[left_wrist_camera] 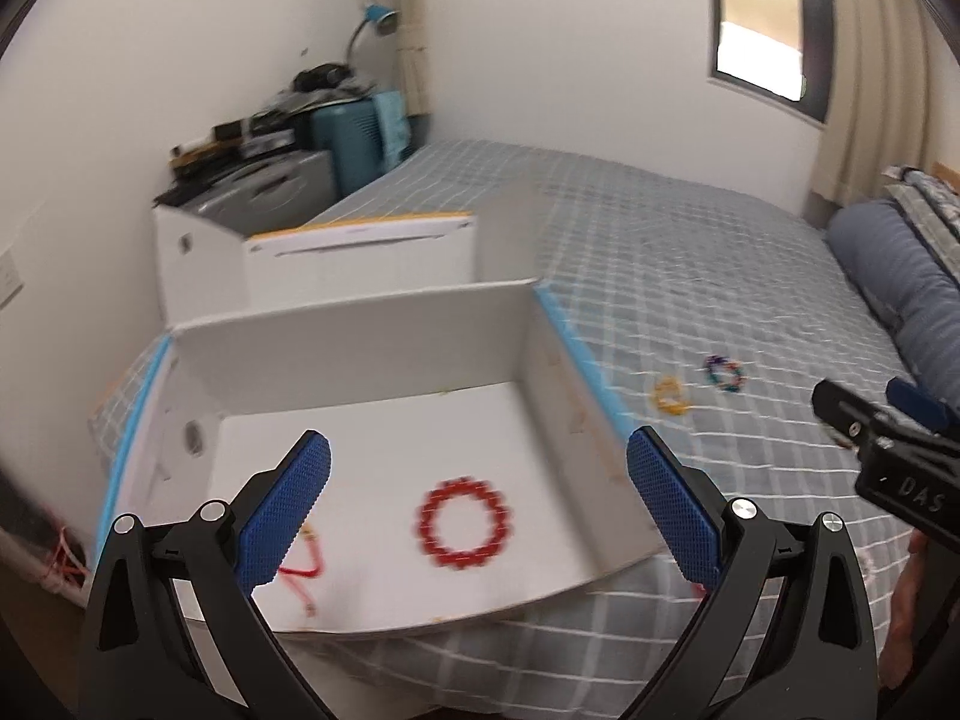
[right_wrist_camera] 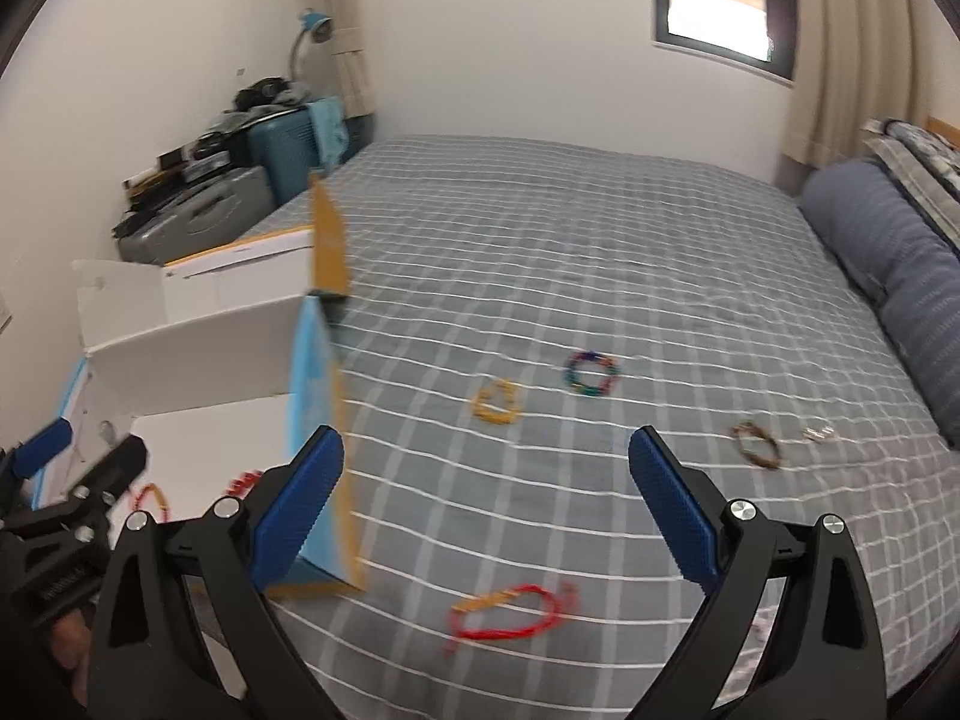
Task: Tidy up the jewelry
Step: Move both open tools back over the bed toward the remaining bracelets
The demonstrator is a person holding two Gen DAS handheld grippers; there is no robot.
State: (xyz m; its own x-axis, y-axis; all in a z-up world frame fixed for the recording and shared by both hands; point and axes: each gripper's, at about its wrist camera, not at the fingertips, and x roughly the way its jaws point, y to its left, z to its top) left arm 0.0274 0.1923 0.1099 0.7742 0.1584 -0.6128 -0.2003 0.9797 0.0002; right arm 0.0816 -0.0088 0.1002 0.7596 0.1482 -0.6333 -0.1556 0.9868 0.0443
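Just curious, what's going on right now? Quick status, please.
Both hand-held grippers open: left, right. Red bead bracelet in white box. Red cord bracelet still on bed, unobstructed.

My left tongs (left_wrist_camera: 478, 495) gape over the white box (left_wrist_camera: 360, 336) holding a red beaded bracelet (left_wrist_camera: 462, 523); yellow bracelet (left_wrist_camera: 671, 397) lies on the bed (left_wrist_camera: 690, 252).
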